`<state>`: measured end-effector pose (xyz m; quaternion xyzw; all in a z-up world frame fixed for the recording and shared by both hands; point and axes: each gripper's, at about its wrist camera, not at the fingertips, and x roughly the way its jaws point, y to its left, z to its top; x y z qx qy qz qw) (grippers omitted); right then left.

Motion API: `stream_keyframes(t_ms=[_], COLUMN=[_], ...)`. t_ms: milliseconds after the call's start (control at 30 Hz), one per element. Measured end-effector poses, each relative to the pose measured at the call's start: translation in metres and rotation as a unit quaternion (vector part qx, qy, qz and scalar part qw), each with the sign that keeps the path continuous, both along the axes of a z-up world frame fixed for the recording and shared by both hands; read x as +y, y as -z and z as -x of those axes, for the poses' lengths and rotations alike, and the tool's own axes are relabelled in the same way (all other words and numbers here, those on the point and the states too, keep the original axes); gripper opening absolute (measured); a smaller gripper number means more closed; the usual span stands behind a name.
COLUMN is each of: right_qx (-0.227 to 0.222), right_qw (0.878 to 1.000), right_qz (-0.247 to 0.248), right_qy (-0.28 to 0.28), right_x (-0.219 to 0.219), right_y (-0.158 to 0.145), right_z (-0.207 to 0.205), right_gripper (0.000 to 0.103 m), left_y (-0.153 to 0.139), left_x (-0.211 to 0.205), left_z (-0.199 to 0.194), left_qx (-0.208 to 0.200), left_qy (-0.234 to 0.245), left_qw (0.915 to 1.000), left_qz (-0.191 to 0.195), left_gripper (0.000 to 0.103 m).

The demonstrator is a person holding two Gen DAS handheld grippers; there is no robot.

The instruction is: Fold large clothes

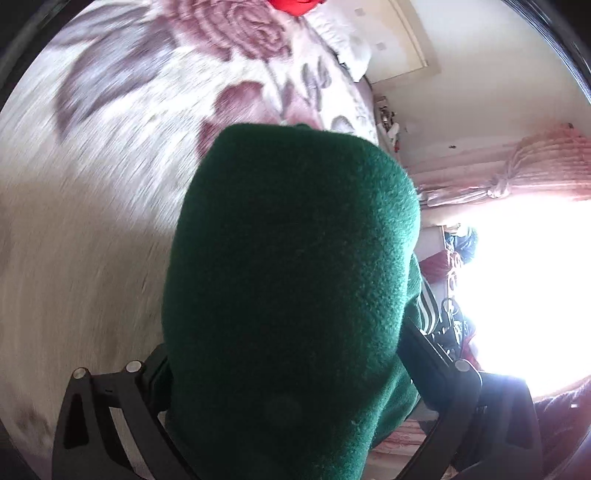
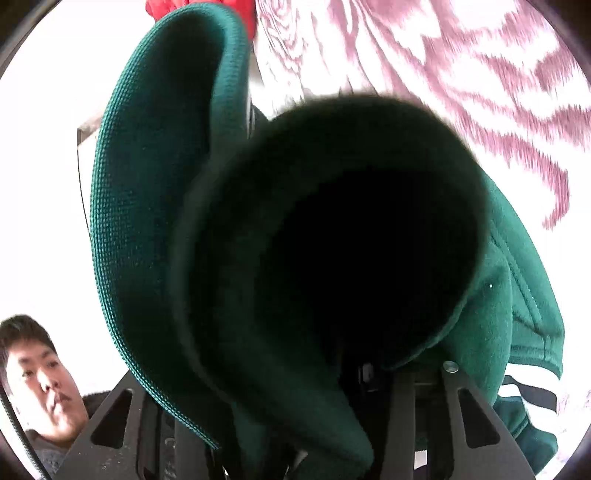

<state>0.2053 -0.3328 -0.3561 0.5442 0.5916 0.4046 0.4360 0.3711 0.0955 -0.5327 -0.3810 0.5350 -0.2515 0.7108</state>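
A dark green fleece garment (image 1: 291, 258) with white-striped trim fills the middle of the left wrist view and drapes over my left gripper (image 1: 291, 398), which is shut on it; the fingertips are hidden under the cloth. In the right wrist view the same green garment (image 2: 332, 240) bulges over my right gripper (image 2: 314, 406), which is shut on it. Its ribbed hem (image 2: 147, 184) curls up at the left and a striped cuff (image 2: 528, 391) hangs at the right. Both grippers hold the garment above a bed.
A bedspread with large pink roses (image 1: 129, 129) (image 2: 461, 74) lies below, blurred by motion. A red cloth (image 1: 291, 7) lies at its far end. Pink curtains (image 1: 517, 173) and a bright window are at the right. A person's face (image 2: 33, 369) is at the lower left.
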Motion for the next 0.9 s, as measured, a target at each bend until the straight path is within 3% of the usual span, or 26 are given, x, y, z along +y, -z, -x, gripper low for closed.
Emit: stream_keyframes(t_ms=[200, 333, 433, 467, 633, 767, 833, 900], right_qx=[-0.035, -0.061, -0.068, -0.073, -0.062, -0.034, -0.007, -0.009], right_qw=[0.999, 0.996, 0.994, 0.993, 0.992, 0.990, 0.988, 0.983], right_qz=[0.012, 0.020, 0.026, 0.028, 0.055, 0.109, 0.147, 0.184], right_qy=[0.037, 0.064, 0.085, 0.085, 0.092, 0.077, 0.050, 0.027], right_x=[-0.035, -0.038, -0.057, -0.045, -0.055, -0.057, -0.058, -0.056], right_y=[-0.036, -0.055, -0.058, -0.059, -0.034, -0.007, 0.014, 0.018], right_z=[-0.083, -0.153, -0.221, -0.234, -0.367, -0.435, -0.453, -0.455], right_gripper=[0.046, 0.046, 0.046, 0.046, 0.046, 0.046, 0.046, 0.052], left_y=[-0.007, -0.021, -0.017, -0.017, 0.009, 0.057, 0.069, 0.074], left_x=[-0.006, -0.017, -0.023, -0.025, -0.039, -0.046, -0.038, -0.030], left_z=[-0.062, -0.131, -0.201, -0.219, -0.317, -0.339, -0.335, -0.322], left_qx=[-0.026, -0.033, -0.029, -0.028, -0.020, 0.014, 0.022, 0.028], left_qy=[0.050, 0.076, 0.087, 0.096, 0.137, 0.188, 0.186, 0.182], left_qw=[0.9984, 0.9965, 0.9958, 0.9950, 0.9884, 0.9736, 0.9752, 0.9779], left_qz=[-0.010, -0.003, 0.004, -0.001, -0.062, -0.129, -0.117, -0.100], left_gripper=[0.103, 0.103, 0.103, 0.103, 0.103, 0.103, 0.103, 0.103])
